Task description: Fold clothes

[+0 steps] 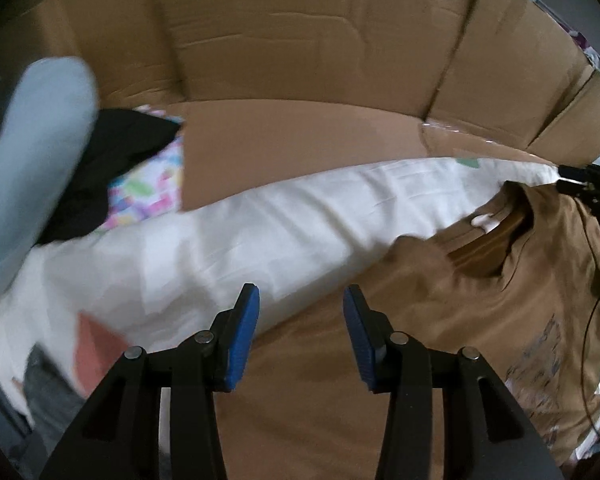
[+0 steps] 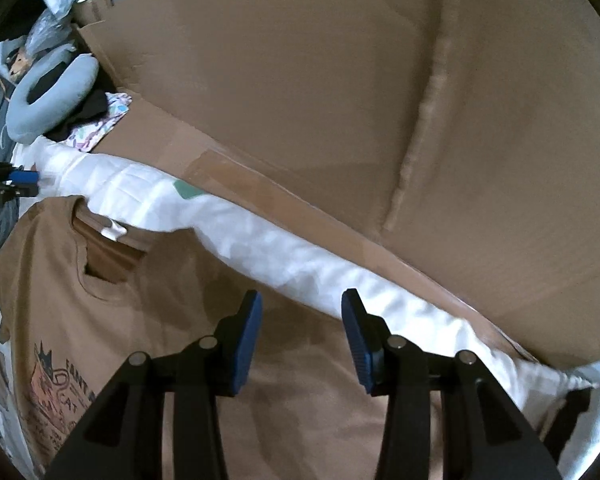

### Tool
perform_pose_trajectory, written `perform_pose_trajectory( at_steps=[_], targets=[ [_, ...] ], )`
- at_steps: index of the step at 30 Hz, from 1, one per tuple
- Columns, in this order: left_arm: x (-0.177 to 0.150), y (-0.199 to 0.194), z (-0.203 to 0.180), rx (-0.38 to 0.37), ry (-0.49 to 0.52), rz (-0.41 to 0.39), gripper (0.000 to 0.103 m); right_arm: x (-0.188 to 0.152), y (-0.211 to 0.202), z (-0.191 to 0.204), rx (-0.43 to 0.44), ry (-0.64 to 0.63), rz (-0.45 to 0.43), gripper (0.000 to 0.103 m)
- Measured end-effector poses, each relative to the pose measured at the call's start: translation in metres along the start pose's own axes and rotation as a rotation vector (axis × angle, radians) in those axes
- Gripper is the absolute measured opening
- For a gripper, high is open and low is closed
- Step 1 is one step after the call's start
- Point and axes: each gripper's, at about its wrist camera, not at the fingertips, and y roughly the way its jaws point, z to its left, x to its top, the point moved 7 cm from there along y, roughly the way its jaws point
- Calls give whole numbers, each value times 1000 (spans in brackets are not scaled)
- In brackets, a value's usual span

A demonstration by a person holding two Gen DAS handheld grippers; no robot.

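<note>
Jaws of both grippers, left gripper [image 1: 301,300] and right gripper [image 2: 301,304], gape empty over the brown T-shirt [image 1: 340,360]; pinch its edges evenly.

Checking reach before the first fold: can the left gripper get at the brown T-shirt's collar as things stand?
Probably yes. The left gripper hovers with jaws open over the brown T-shirt, and nothing lies between it and the collar ahead to its right.
</note>
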Motion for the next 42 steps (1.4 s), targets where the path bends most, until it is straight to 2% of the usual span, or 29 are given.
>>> perform_pose_trajectory(
  at_steps=[4,11,18,25,31,34,36,37,38,41,42],
  targets=[
    [9,13,-19,-15,19,-3,44,9,13,17,29,-21,3,39],
    [16,32,-30,-53,-3,5,44,15,40,45,63,-63,19,39],
    [5,43,-45,-61,64,33,44,11,44,56,93,-89,1,39],
    [-3,49,-52,-35,125,52,44,13,51,57,100,-87,15,39],
    [-6,52,-65,-20,215,75,44,13,58,66,90,-148,47,39],
    [-10,56,-72,-19,250,92,40,14,57,68,87,-171,41,39],
    [-11,55,-75,-16,270,95,26,14,56,70,85,-187,37,38],
    [-11,54,-77,-16,279,96,22,14,55,71,84,-195,35,34],
    [-11,53,-78,-16,289,96,12,14,55,72,83,-203,33,29],
    [-7,45,-79,-1,322,72,8,15,53,75,80,-226,27,13],
    [-4,41,-77,0,313,55,8,15,53,76,79,-234,25,12]
  ],
)
